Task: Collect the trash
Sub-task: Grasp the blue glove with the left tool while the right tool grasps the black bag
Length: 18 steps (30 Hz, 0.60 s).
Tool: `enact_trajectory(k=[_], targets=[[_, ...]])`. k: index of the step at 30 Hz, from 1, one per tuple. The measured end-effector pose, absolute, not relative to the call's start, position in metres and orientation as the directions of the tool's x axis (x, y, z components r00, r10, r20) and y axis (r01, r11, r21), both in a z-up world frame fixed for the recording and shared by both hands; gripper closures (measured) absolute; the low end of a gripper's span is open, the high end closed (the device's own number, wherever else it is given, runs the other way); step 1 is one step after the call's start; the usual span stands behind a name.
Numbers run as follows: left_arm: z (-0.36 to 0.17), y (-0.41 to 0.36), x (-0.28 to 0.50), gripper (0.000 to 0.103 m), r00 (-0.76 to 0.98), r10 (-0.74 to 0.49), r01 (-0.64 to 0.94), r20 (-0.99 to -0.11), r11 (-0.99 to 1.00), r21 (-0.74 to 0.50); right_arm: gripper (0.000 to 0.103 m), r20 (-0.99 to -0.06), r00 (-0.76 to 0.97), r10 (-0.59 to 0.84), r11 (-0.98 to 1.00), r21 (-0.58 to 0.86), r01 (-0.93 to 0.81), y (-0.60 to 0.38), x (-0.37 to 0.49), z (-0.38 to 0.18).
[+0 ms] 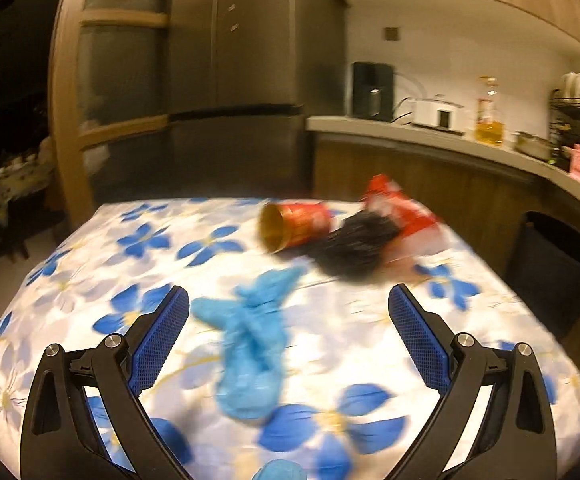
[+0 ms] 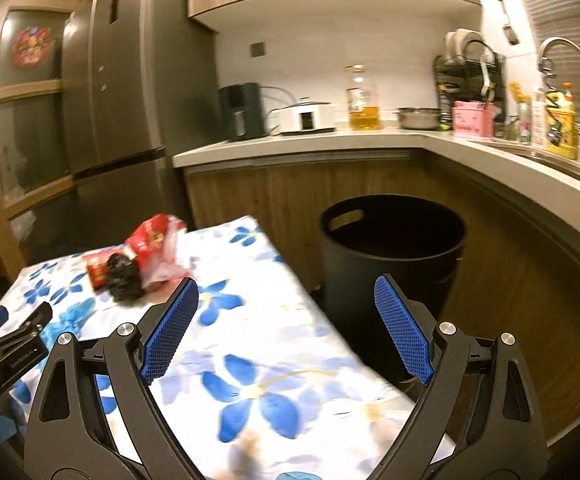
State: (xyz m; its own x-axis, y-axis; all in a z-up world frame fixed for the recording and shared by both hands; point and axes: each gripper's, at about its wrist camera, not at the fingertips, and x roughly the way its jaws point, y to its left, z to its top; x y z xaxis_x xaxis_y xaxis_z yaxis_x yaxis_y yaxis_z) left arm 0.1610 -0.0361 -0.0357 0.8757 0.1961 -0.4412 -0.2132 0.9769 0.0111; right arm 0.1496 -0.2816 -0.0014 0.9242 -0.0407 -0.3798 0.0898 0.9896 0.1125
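Observation:
A crumpled blue glove lies on the flowered tablecloth, between the fingers of my open, empty left gripper. Beyond it lie a tipped red cup, a black crumpled wad and a red-and-white wrapper. In the right wrist view my right gripper is open and empty above the table's right edge; the cup, wad and wrapper sit far left. A black trash bin stands on the floor right of the table, also in the left wrist view.
A curved kitchen counter holds an air fryer, a white cooker, an oil bottle, a pot and a dish rack. A tall fridge stands behind the table. The left gripper shows at the right view's left edge.

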Motion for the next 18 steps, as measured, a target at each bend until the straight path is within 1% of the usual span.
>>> enact_trajectory(k=[6,7,10,11,13,14,15,16,17,18], targets=[[-0.049,-0.015,0.181,0.008,0.842,0.211,-0.243,-0.497,0.97,-0.002,0.015,-0.387,0.922,0.024,0.996,0.088,0.011,-0.244,0.156,-0.007],[-0.051,-0.014,0.185,0.009,0.835,0.207,-0.242,-0.509,0.97,-0.002,0.015,-0.388,0.921,0.035,0.996,0.085,-0.001,-0.239,0.158,-0.007],[-0.059,-0.01,0.195,0.018,0.811,0.191,-0.238,-0.552,0.971,-0.012,0.015,-0.39,0.919,0.054,0.997,0.078,-0.026,-0.227,0.163,-0.007],[-0.063,-0.008,0.197,0.024,0.801,0.185,-0.238,-0.569,0.971,-0.019,0.015,-0.391,0.919,0.058,0.997,0.077,-0.03,-0.225,0.165,-0.007],[-0.069,-0.004,0.2,0.029,0.787,0.167,-0.233,-0.594,0.972,-0.035,0.015,-0.395,0.916,0.069,0.996,0.076,-0.042,-0.218,0.169,-0.008],[-0.072,-0.002,0.203,0.036,0.776,0.148,-0.224,-0.613,0.973,-0.049,0.015,-0.398,0.914,0.073,0.996,0.075,-0.047,-0.216,0.171,-0.009],[-0.075,-0.001,0.205,0.047,0.767,0.139,-0.221,-0.626,0.974,-0.054,0.015,-0.401,0.913,0.08,0.996,0.075,-0.054,-0.212,0.174,-0.009],[-0.077,0.0,0.207,0.052,0.755,0.131,-0.217,-0.642,0.975,-0.056,0.015,-0.403,0.911,0.087,0.995,0.075,-0.062,-0.208,0.176,-0.009],[-0.081,0.002,0.21,0.064,0.739,0.119,-0.214,-0.663,0.975,-0.063,0.015,-0.404,0.91,0.091,0.995,0.073,-0.067,-0.205,0.178,-0.01],[-0.084,0.003,0.211,0.07,0.732,0.11,-0.211,-0.672,0.975,-0.07,0.015,-0.404,0.909,0.099,0.995,0.069,-0.078,-0.2,0.181,-0.011]])
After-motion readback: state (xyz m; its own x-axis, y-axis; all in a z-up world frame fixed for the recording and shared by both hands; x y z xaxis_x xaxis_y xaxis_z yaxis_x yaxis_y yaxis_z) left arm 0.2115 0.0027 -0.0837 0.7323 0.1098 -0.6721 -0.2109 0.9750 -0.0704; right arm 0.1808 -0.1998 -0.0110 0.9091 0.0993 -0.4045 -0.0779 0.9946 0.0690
